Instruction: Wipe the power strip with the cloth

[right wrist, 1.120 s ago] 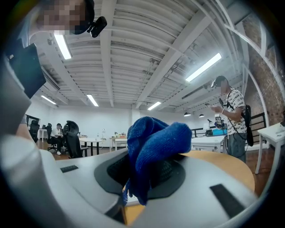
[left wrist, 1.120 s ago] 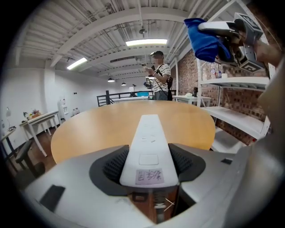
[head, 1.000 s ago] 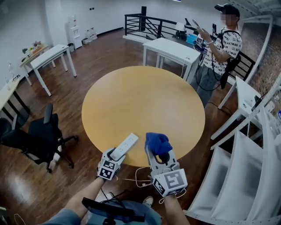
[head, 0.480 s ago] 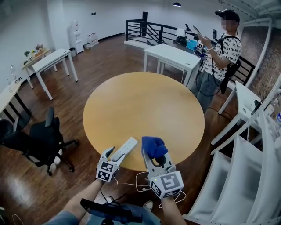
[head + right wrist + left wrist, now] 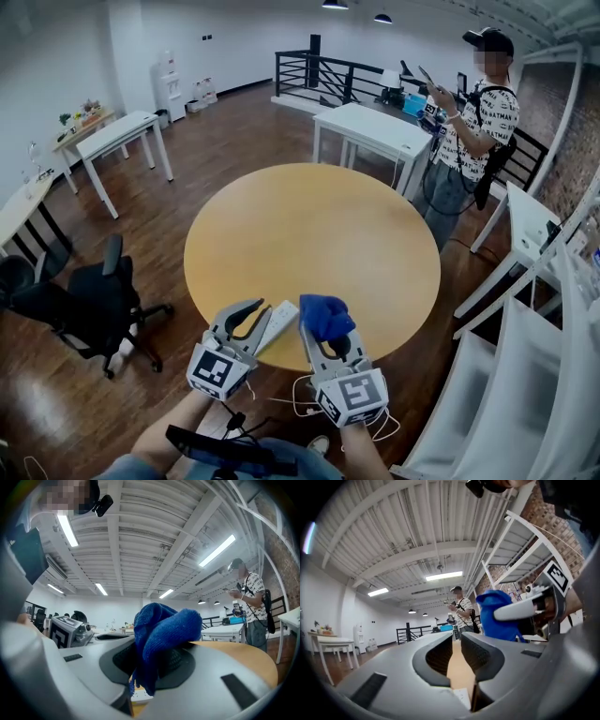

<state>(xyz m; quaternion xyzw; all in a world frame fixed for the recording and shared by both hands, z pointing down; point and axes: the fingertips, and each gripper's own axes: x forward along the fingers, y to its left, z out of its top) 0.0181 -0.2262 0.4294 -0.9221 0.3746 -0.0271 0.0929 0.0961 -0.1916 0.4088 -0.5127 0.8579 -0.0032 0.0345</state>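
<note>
Now the left gripper, its jaws just closing to a narrow, empty gap, hovers just beside the power strip at the table edge. On the strip's other side the right gripper grips the blue cloth.

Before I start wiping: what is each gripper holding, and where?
Right gripper: blue cloth, pinched at its bunched middle. Left gripper: nothing; its jaws have just been closing, empty.

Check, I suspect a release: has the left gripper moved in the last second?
Yes: left gripper rose above the strip on the table; its jaws have just been closing, empty.
</note>
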